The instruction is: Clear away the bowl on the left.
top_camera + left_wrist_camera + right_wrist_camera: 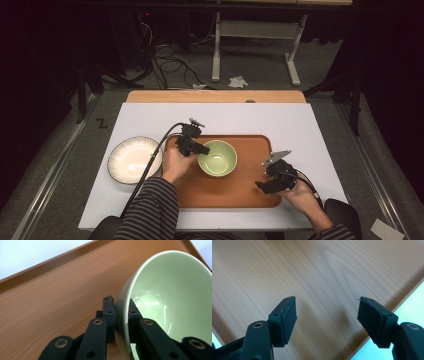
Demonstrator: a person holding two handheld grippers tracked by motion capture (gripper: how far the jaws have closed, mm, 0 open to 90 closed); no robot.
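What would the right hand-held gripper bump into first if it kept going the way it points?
Probably the bare wood of the tray: the open right hand-held gripper points down at it with nothing between.

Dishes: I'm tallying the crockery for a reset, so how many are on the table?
2. A green bowl sits on the wooden tray, its rim clamped by the left gripper. A white plate lies left of the tray.

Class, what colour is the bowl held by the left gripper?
Pale green bowl, clearest in the left gripper view.
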